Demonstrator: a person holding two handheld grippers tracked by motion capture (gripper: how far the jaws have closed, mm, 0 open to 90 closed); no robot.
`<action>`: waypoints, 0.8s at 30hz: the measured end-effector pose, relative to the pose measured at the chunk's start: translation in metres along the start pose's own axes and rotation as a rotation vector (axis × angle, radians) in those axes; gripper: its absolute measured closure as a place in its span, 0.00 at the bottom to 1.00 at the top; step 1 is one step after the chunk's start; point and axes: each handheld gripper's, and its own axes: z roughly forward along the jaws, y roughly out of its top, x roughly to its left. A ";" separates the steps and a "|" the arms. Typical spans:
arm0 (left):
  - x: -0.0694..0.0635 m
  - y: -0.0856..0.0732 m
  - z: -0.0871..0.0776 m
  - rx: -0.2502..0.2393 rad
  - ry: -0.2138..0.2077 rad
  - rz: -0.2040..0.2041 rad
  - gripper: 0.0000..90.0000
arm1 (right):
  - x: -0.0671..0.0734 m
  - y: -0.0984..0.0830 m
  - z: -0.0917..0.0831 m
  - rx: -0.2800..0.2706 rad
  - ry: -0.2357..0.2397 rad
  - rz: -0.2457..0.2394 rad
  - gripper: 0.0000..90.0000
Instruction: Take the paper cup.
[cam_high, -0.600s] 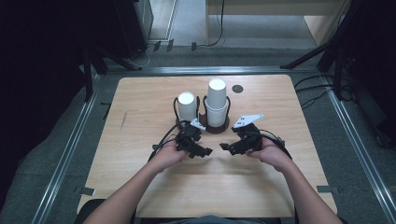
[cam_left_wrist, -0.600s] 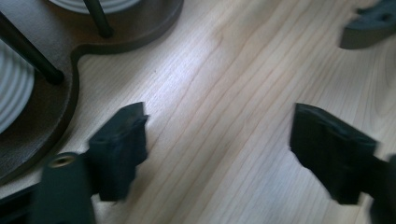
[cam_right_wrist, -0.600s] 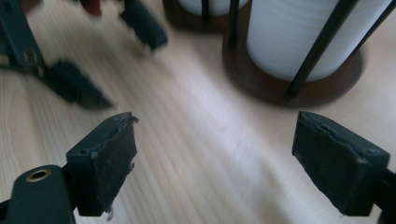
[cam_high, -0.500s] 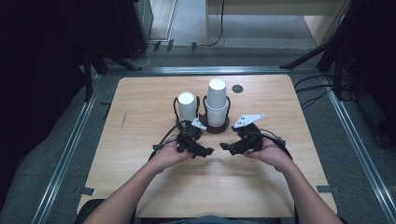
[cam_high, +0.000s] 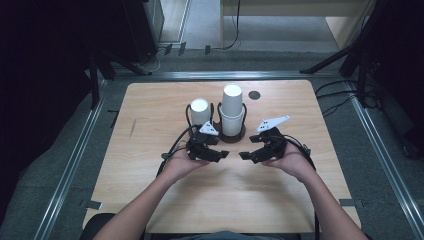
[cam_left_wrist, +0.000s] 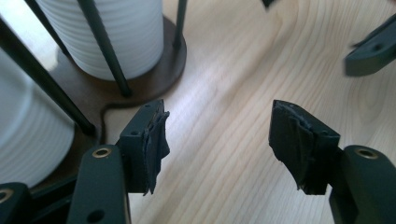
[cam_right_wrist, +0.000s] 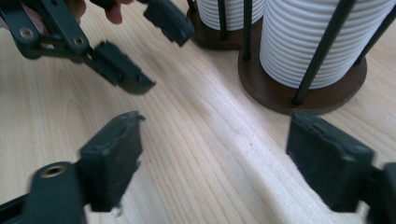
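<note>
White ribbed paper cups in a dark round-based wire holder (cam_high: 231, 136) wait untouched; both pairs of black fingers stand open and empty.

Nothing looks begun yet, by my judgement: the taller stack of white paper cups (cam_high: 232, 109) and the shorter stack of white paper cups (cam_high: 200, 111) sit side by side in the holder near the middle of the pale wooden table (cam_high: 150, 107), and every lift is left to do. The left gripper (cam_high: 221, 155) hovers just below the holder, the shorter stack at its eleven o'clock and the taller at about twelve. The right gripper (cam_high: 246, 155) faces it tip to tip, with the taller stack at its eleven o'clock, near but apart.
</note>
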 end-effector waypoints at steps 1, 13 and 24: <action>0.000 0.000 0.000 0.000 0.000 0.000 0.43 | 0.000 0.000 0.000 0.000 0.000 0.000 0.24; 0.004 0.010 -0.009 -0.064 -0.015 -0.003 0.74 | -0.007 0.009 -0.010 -0.011 -0.012 0.012 0.43; 0.013 0.019 -0.003 -0.057 -0.016 -0.018 0.84 | -0.006 0.018 -0.017 -0.012 -0.031 -0.031 0.53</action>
